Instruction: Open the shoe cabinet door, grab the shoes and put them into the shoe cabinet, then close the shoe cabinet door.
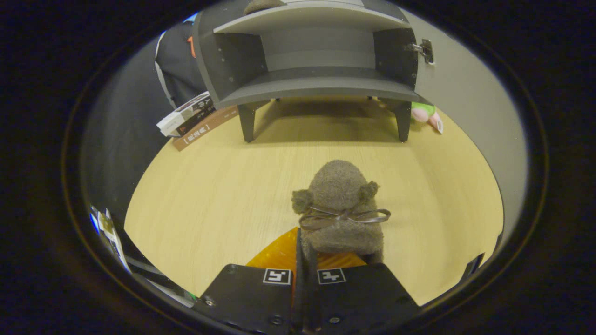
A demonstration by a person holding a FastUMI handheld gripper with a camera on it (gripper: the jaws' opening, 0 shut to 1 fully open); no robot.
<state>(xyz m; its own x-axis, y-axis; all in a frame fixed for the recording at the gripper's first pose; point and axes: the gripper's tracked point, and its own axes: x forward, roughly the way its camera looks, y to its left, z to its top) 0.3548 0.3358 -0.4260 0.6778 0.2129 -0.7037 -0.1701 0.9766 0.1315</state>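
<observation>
A brown fuzzy shoe (342, 195) with a thin bow and an orange lining is pinched at its rear edge, toe pointing away, by my gripper (305, 277), whose fingers stand almost together. It hangs just above the light wooden surface (209, 186). Beyond it the grey shoe cabinet (316, 86) stands on short legs, and its middle shelf is bare. The cabinet door (465, 93) is swung wide to the right on its hinge (426, 50). On the shelf above, a second brown shoe (260, 5) is partly visible.
Several books (191, 116) lie stacked beside the cabinet's left leg. A green and pink soft toy (428, 116) sits by the right leg under the open door. Some packets (107, 228) lie off the wooden surface to my left.
</observation>
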